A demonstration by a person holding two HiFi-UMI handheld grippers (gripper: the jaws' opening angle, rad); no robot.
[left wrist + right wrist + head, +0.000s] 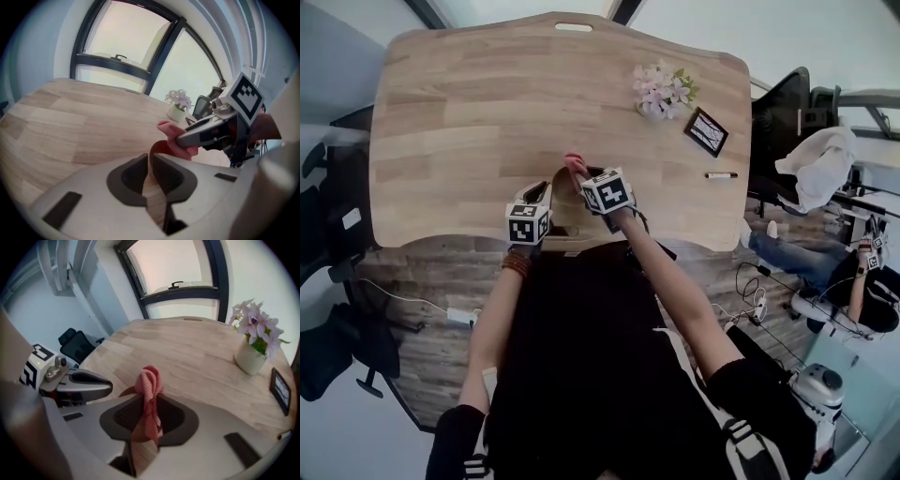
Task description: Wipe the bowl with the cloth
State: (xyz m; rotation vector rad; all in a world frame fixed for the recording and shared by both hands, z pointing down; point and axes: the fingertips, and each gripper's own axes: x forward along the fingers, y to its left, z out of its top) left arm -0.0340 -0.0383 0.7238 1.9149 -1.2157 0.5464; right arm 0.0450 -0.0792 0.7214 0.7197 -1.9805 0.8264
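A reddish-brown bowl (159, 149) hangs over the near edge of the wooden table (469, 122). My left gripper (151, 161) is shut on its thin rim. In the right gripper view only a brown sliver of the bowl (125, 393) shows behind the cloth. A pink cloth (149, 383) stands bunched between the jaws of my right gripper (149, 401), which is shut on it. The cloth's end sticks out past the tips and hangs just above the bowl's rim. In the head view both grippers, left (542, 194) and right (579, 175), sit close together with the cloth (575, 165) between them.
A small vase of pale flowers (661, 89), a dark picture frame (706, 131) and a pen (721, 175) stand at the table's far right. Office chairs (328, 187) are left of the table. A person (825, 272) sits at the right.
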